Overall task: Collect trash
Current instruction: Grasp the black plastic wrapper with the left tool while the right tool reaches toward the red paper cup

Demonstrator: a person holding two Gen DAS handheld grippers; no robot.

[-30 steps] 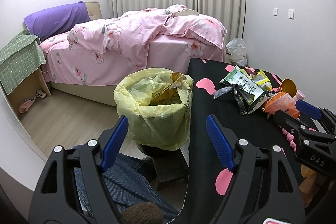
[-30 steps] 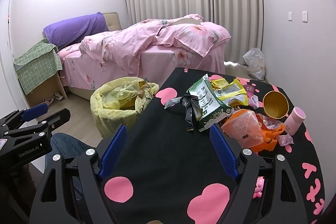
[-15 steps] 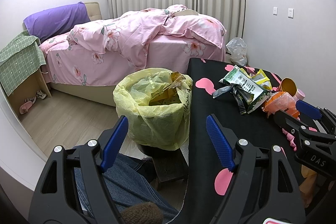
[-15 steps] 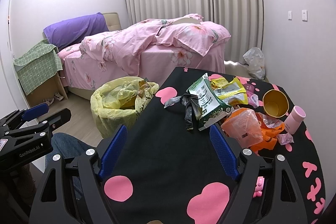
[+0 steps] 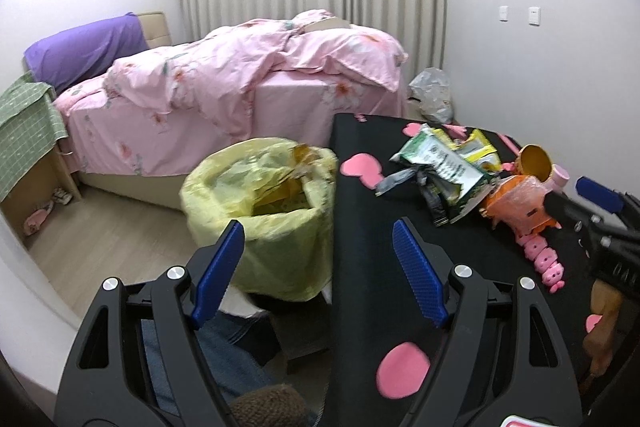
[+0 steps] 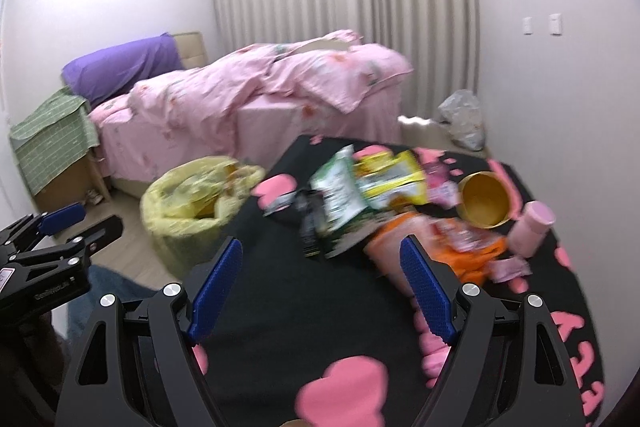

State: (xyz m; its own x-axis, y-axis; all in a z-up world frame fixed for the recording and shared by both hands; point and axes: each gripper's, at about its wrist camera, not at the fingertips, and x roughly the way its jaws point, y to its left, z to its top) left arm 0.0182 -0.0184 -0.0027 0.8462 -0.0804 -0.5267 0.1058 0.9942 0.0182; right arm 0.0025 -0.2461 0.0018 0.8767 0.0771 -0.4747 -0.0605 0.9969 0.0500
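Trash lies piled on the black table with pink hearts (image 5: 372,227) (image 6: 288,287): a green-and-white snack bag (image 5: 444,163) (image 6: 340,199), a yellow wrapper (image 6: 392,175), a crumpled black bag (image 5: 400,179) and an orange plastic bag (image 5: 516,203) (image 6: 404,239). A bin lined with a yellow bag (image 5: 264,203) (image 6: 188,203) stands on the floor left of the table, holding wrappers. My left gripper (image 5: 320,271) hangs open and empty over the table's left edge beside the bin. My right gripper (image 6: 320,287) is open and empty above the table, just short of the pile.
A yellow cup (image 6: 484,199) and a pink bottle (image 6: 530,227) stand right of the pile, pink plush pieces (image 5: 544,259) nearer. A bed with pink bedding (image 5: 240,91) fills the background, a green-covered nightstand (image 5: 24,131) at left. A person's jeans-clad leg (image 5: 224,351) is below.
Both grippers have moved forward and to the right towards the trash pile; the right wrist view is blurred by motion. Both stay open.
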